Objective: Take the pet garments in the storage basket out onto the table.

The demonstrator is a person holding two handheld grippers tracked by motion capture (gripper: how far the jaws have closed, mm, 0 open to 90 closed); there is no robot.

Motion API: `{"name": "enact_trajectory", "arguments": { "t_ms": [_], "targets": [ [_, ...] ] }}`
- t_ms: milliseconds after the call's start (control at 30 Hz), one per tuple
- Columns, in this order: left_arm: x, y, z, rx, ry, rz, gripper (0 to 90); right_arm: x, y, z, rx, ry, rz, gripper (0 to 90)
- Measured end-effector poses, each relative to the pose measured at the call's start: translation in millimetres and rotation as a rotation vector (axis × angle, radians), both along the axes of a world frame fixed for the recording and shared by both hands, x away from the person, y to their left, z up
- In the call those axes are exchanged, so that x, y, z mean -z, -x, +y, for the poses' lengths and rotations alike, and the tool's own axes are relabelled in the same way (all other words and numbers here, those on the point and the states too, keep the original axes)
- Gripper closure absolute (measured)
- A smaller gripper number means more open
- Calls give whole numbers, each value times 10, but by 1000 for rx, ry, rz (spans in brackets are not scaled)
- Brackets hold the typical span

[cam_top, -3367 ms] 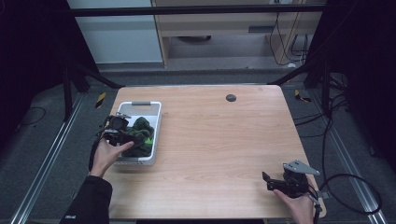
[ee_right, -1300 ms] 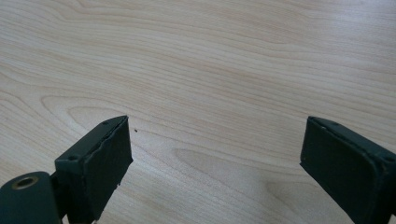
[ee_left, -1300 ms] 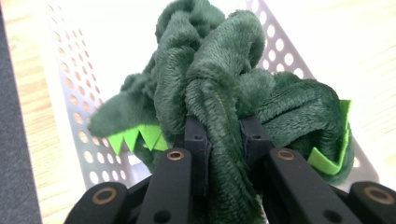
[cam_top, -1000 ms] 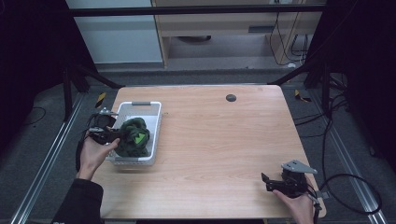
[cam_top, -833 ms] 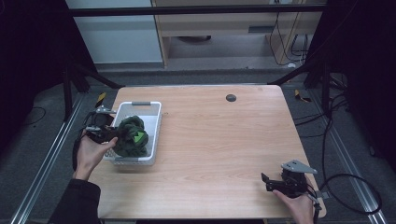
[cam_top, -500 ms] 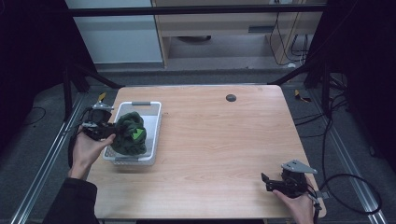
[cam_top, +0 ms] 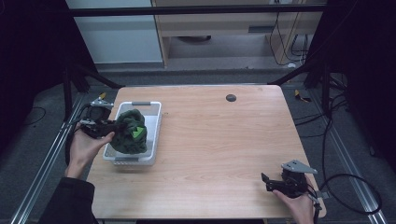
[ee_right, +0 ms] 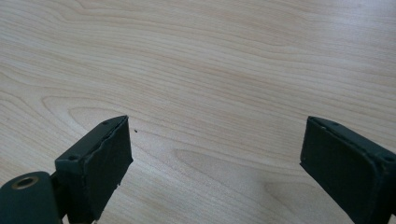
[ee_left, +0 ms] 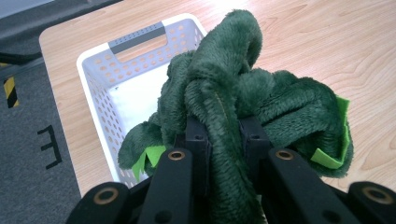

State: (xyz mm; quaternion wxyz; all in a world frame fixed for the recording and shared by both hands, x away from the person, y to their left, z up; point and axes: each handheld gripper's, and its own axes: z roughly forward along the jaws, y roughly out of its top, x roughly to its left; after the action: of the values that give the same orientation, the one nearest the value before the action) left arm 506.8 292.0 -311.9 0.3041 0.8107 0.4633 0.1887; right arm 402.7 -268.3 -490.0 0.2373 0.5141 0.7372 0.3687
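The tabletop (cam_top: 219, 154) was a pale wood surface, bare across its centre and right half apart from a small dark disc (cam_top: 230, 97) near the far edge. At its left end stood the white perforated basket (cam_top: 154, 122), with its near rim just beside the tabletop's left edge. The dark green plush cloth (cam_top: 130, 132), with a bright green tag, was bunched in the left claw (cam_top: 108, 128), whose jaws were pinched tight on a thick fold of the fabric, as the left gripper view (ee_left: 219, 135) showed. Compared with a second earlier, the bundle had risen: it had lain low in the basket then, and now most of it hung above the rim, with a trailing end (ee_left: 135, 144) dipping inside toward the white floor. This indicated that extraction from the basket was under way but likely not complete. The right claw (cam_top: 271, 183) rested near the front right corner of the tabletop, in the same place as in the earlier pictures, its jaws spread wide with nothing between them. Open room for setting the cloth down lay to the right of the basket; the basket walls and the tabletop's left edge were the close limits.
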Motion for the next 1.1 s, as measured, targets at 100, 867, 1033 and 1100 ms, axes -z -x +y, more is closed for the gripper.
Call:
{"name": "enact_trajectory", "arguments": {
  "t_ms": [100, 867, 1033, 1100],
  "targets": [
    [-45, 19, 3, 8, 0, -5, 778, 2, 1, 0, 3, -2, 1, 89],
    [-410, 187, -105, 66, -16, -47, 778, -12, 4, -7, 8, -6, -10, 88],
    [-481, 241, -191, 101, -26, -53, 778, -8, 2, -10, 5, 4, -17, 88],
    [-496, 250, -231, 110, -29, -57, 778, -8, 3, -10, 4, 4, -17, 88]
  ]
}}
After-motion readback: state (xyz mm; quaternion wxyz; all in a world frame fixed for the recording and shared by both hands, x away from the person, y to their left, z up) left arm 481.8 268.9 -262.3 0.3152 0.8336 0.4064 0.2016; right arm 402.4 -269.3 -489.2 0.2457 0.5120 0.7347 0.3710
